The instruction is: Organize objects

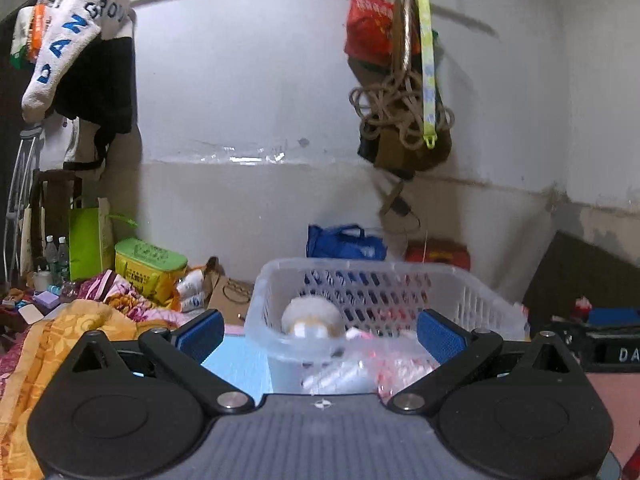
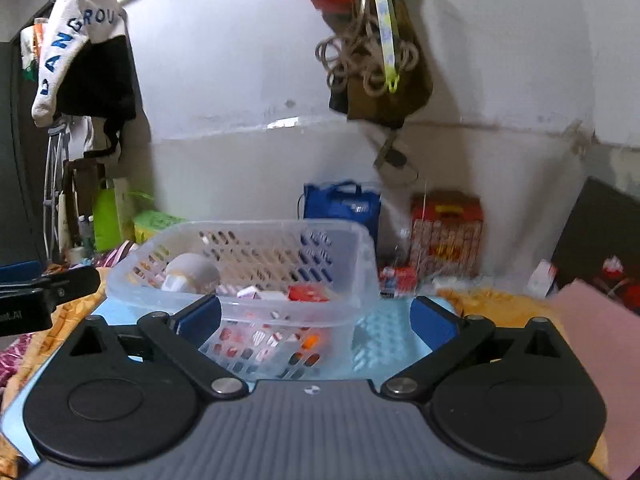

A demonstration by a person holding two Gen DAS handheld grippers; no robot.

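A clear plastic basket with slotted walls stands on a light blue mat. Inside lie a round whitish object and small red and white packets. The basket also shows in the right wrist view, with the round object at its left. My left gripper is open and empty, its blue pads either side of the basket's near corner. My right gripper is open and empty in front of the basket's near wall. The left gripper's black finger shows at the left edge of the right wrist view.
A blue bag and a red box stand against the white wall behind the basket. A yellow-green box, a green bag and patterned blankets lie left. A pink sheet lies right. Rope and bags hang above.
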